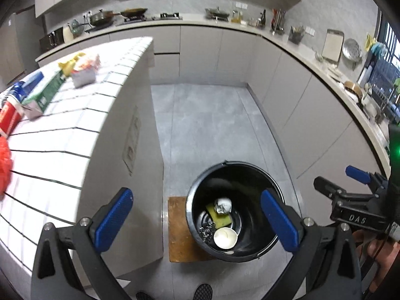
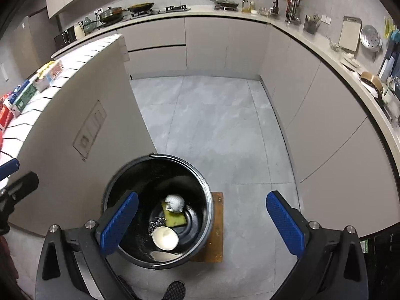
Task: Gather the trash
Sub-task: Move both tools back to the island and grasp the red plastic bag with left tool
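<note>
Trash sits at the bottom of a black bucket (image 1: pixel 235 210), which stands on a small wooden board (image 1: pixel 178 227) on the grey tiled floor (image 1: pixel 207 130) beside the white-tiled table (image 1: pixel 62 135). Inside lie a crumpled white paper ball (image 1: pixel 223 205) resting on a yellow sponge (image 1: pixel 221 217), a steel scourer (image 1: pixel 207 232) and a white paper cup (image 1: pixel 225 237) tipped open-side up, the cup touching the scourer.

The left claw (image 1: pixel 197 221) hangs above the bucket with its blue pads spread wide and nothing between them. The right claw (image 2: pixel 202 223) is also spread wide and empty, its left pad over the bucket's rim and its right pad over the floor.

On the table, well apart from the bucket, remain a green carton (image 1: pixel 46 95), a blue carton (image 1: pixel 25 88), a red package (image 1: pixel 8 118) and a yellow and orange wrapper (image 1: pixel 82 63) on a small grey box (image 1: pixel 83 78).
</note>
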### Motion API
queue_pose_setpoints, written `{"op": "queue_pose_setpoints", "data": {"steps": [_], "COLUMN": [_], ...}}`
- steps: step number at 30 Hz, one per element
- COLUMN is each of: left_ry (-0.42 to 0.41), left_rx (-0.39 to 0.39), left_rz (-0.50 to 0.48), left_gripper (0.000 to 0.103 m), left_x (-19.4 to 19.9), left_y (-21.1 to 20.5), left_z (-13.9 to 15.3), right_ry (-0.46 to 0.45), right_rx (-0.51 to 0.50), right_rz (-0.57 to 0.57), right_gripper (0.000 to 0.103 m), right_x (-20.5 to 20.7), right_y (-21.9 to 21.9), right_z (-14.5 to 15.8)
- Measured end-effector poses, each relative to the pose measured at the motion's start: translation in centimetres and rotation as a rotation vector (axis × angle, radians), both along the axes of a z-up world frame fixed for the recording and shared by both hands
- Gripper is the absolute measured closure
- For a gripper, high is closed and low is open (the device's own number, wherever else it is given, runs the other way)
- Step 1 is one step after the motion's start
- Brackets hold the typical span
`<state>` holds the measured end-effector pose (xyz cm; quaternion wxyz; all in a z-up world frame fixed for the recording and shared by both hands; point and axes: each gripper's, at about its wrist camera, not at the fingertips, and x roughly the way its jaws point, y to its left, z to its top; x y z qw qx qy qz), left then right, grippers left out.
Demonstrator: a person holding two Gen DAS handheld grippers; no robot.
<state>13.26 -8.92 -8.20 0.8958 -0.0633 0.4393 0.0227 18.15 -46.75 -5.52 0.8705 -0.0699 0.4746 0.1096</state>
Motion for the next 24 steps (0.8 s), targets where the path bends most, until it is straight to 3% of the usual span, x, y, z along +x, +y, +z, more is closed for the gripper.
{"op": "queue_pose_setpoints", "data": {"steps": [9,19,24], "left_ry": [-0.067,-0.144,-0.173], "left_rx": [0.025,0.055,0.056], "left_rz": [0.099,0.333,0.455], "left_gripper": [0.000,0.000,0.001], "left_x": [-2.6,-6.0,-6.7], "left_y": [5.0,16.3,22.5], "left_z": [2.5,3.8,3.1], "right_ry": [-0.066,-0.119,-0.112], "right_rx": [0.023,0.079,0.073], "right_rz": [0.064,0.214,0.257], "right_gripper": [0.000,0.000,0.000], "right_x": [-1.8,-3.1,-3.6], "right_y": [4.8,14.2,19.7], "right_z": [3.5,5.6,5.9]}}
